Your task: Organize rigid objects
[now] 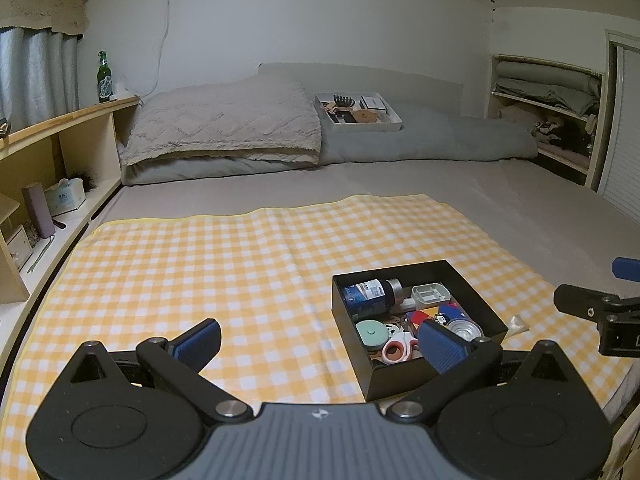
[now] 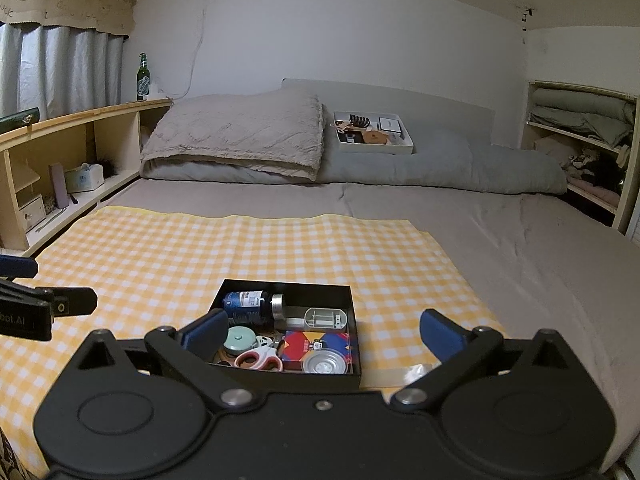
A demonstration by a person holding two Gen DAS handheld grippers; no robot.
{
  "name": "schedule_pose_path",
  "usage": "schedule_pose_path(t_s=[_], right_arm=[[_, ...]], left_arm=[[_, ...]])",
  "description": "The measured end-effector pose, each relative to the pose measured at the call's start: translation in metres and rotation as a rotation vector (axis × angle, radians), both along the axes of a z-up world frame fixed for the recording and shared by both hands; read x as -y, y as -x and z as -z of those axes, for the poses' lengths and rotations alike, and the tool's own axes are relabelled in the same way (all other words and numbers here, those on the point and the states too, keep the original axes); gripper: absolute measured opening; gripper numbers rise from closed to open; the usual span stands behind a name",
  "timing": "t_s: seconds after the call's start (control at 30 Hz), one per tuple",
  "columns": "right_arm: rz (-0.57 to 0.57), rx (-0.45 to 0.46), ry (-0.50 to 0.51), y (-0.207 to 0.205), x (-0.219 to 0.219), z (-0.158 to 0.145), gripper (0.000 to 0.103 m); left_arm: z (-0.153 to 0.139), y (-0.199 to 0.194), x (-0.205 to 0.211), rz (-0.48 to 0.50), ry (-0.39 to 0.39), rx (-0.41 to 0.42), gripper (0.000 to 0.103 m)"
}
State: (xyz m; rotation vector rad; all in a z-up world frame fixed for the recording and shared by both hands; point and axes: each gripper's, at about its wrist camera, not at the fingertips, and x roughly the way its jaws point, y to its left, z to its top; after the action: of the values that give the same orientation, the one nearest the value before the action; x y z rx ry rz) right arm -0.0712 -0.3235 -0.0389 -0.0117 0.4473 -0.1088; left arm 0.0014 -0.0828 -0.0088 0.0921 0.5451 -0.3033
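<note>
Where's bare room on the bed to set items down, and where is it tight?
Free: the checked cloth left of and beyond the black box, up to the folded blanket; also the grey sheet right of the cloth. Crowded: inside the black box, and the white tray on the grey duvet.

both wrist views low over bed, facing headboard, sharing black box (image 1: 416, 320) (image 2: 288, 328)

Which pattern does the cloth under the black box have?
Yellow-and-white checks on the cloth; right wrist view shows it best.
</note>
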Motion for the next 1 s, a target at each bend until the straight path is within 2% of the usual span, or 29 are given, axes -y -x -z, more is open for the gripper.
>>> schedule_pose_path(t_s=[1.0], right_arm=[[0.004,-0.001,0.012,0.0014,0.0015,-0.0008,0.103]], left_arm=[[0.0014,0.0002,0.0004,-0.006,-0.011,-0.003,0.103]])
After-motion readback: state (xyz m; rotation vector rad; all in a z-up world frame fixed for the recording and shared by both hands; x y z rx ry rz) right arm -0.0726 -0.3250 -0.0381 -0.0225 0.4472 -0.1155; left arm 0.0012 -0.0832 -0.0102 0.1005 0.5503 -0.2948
